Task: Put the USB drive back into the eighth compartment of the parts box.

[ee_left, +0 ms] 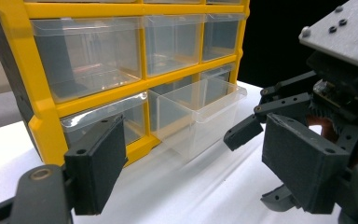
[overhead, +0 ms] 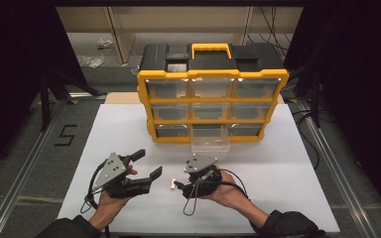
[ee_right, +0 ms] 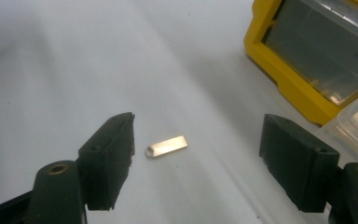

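A small pale oblong piece (ee_right: 167,146) lies flat on the white table (overhead: 278,173), also seen as the pale piece (overhead: 171,184) in the high view. My right gripper (ee_right: 203,158) hovers low over it with jaws wide apart; the piece sits between them, nearer the left jaw, untouched. In the high view the right gripper (overhead: 179,177) points left at the piece. My left gripper (overhead: 148,163) stands open and empty just left of it, aimed at the yellow drawer cabinet (overhead: 212,99). Its bottom-middle clear drawer (ee_left: 200,112) is pulled out and looks empty.
The cabinet (ee_left: 23,88) stands at the back of the table, with several clear drawers shut. The other hand's gripper (ee_left: 335,70) shows close at the right of the left gripper view. Dark floor and metal rails (overhead: 25,168) flank the table.
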